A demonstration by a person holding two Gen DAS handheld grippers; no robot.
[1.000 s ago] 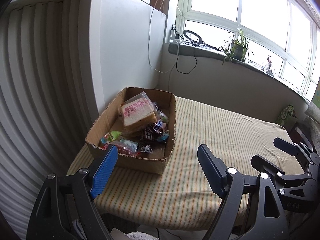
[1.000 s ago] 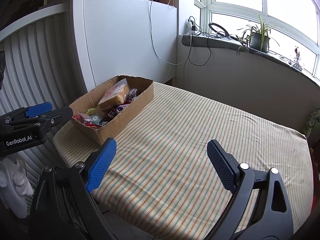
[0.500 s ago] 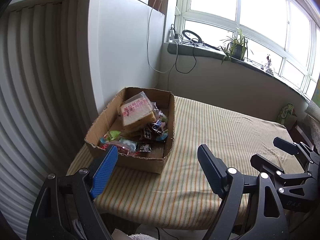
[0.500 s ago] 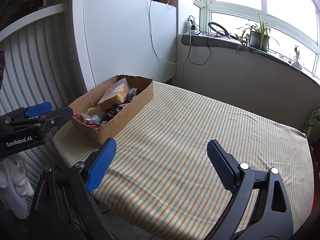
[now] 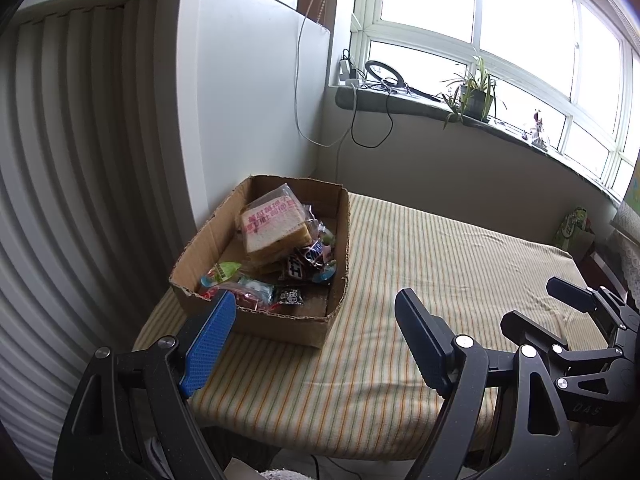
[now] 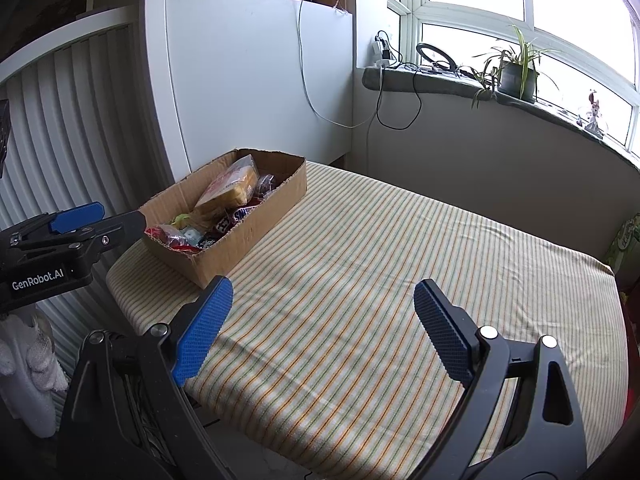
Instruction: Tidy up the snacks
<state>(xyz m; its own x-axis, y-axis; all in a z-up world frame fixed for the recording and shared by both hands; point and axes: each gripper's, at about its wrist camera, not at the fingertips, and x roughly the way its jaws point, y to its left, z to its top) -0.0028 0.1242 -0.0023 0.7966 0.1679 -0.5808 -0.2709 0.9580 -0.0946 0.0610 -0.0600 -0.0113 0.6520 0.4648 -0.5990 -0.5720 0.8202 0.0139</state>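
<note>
A shallow cardboard box (image 5: 280, 324) (image 6: 256, 224) sits at the table's left corner, filled with several wrapped snacks. A bagged sandwich (image 5: 274, 228) (image 6: 232, 186) lies on top, with dark candy bars (image 5: 304, 262) and a green-topped jelly cup (image 5: 222, 272) beside it. My left gripper (image 5: 316, 320) hovers open just in front of the box, nothing between its blue pads. My right gripper (image 6: 322, 312) stands open over the striped tablecloth (image 6: 380, 260), well right of the box. Each gripper shows at the edge of the other's view.
White slatted panel and a white cabinet (image 6: 256, 72) stand left of the table. A windowsill with a potted plant (image 6: 516, 72), a ring light and hanging cables (image 5: 360, 128) runs behind. A green bag (image 5: 572, 228) sits at the far right.
</note>
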